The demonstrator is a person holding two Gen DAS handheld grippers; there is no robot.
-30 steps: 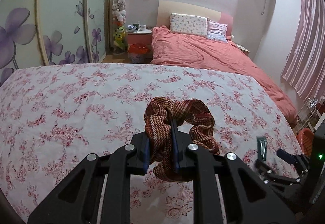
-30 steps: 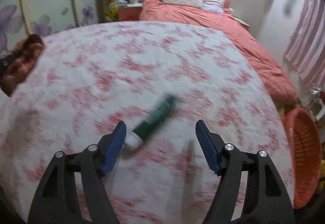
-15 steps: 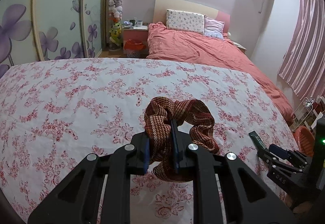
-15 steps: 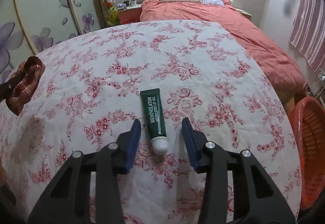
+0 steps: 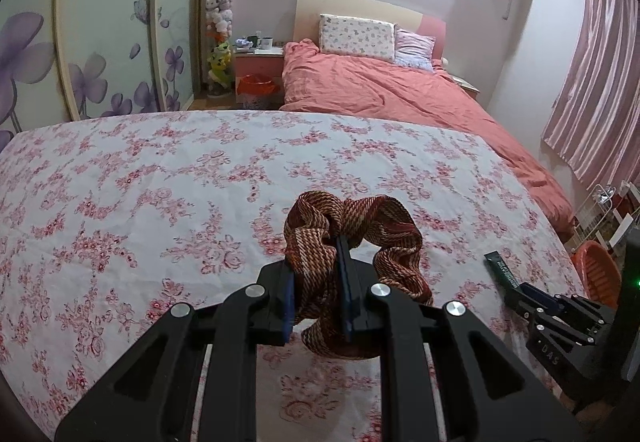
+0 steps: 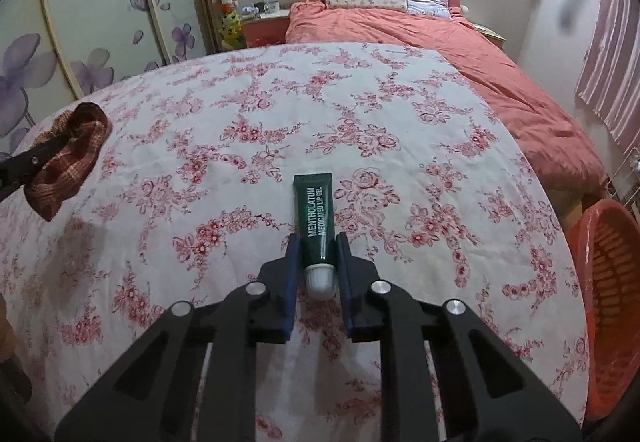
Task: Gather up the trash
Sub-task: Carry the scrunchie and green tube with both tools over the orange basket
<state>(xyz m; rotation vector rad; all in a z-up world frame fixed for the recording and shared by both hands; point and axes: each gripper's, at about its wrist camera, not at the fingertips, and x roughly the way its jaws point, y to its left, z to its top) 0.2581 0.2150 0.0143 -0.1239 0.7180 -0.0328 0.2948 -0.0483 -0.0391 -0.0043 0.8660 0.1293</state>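
**Bedroom, floral cloth: both grippers loaded, nothing yet binned**

Left wrist view. Setting: a bedroom, with a pink-covered bed (image 5: 400, 97) in the upper centre and a flower-painted wardrobe (image 5: 80, 41) at the upper left. A floral tablecloth (image 5: 160, 181) filled the middle of the frame. Item: one brown-striped scrunchie (image 5: 352, 238), lower centre, lifted clear of the cloth. The left gripper (image 5: 316, 298) had its jaws pressed onto one fold of it, the rest of the loop hanging free to the right. At the lower right edge the right gripper (image 5: 532, 298) showed beside the tip of a green tube (image 5: 500, 268).

Right wrist view. Same cloth, same bed at the top. Item: the tube (image 6: 314, 217), marked as a medicated lip gel, at frame centre, white cap toward the camera. The right gripper (image 6: 318, 262) pinched it just above the cap; whether it rested on the cloth or was raised could not be told. An orange basket (image 6: 612, 302) stood at the right edge, below the table's rim. The scrunchie (image 6: 68, 157) hung at the left edge.

Status, as judged: two items grasped, neither deposited. The basket looked the likely destination; carrying and releasing remained.
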